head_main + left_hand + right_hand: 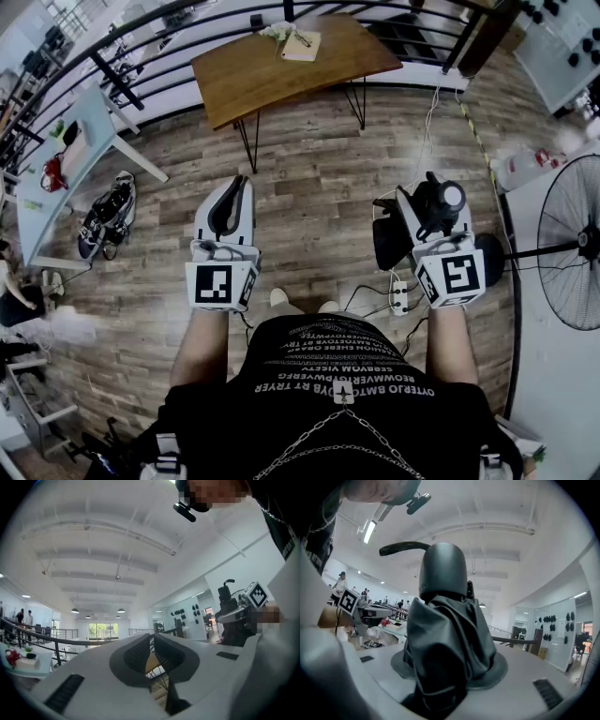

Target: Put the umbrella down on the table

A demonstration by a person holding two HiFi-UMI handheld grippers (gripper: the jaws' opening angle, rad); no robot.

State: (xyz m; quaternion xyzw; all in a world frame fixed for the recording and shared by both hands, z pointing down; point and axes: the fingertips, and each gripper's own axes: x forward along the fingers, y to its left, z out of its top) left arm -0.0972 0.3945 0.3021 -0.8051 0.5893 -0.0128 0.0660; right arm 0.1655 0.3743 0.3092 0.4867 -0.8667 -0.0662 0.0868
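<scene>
Only overhead, wooden table, close-up, umbrella inside right hand-held gripper

Umbrella: between the jaws of the right gripper.
Left gripper: to the left of the right gripper, well apart from it.
Table: ahead of both grippers, well apart.
Book: on the table's far side.
Railing: behind the table.
Fan: right of the right gripper.
Power strip: on the floor between the grippers, nearer the right one.
Bag: on the floor, left of the left gripper.
</scene>
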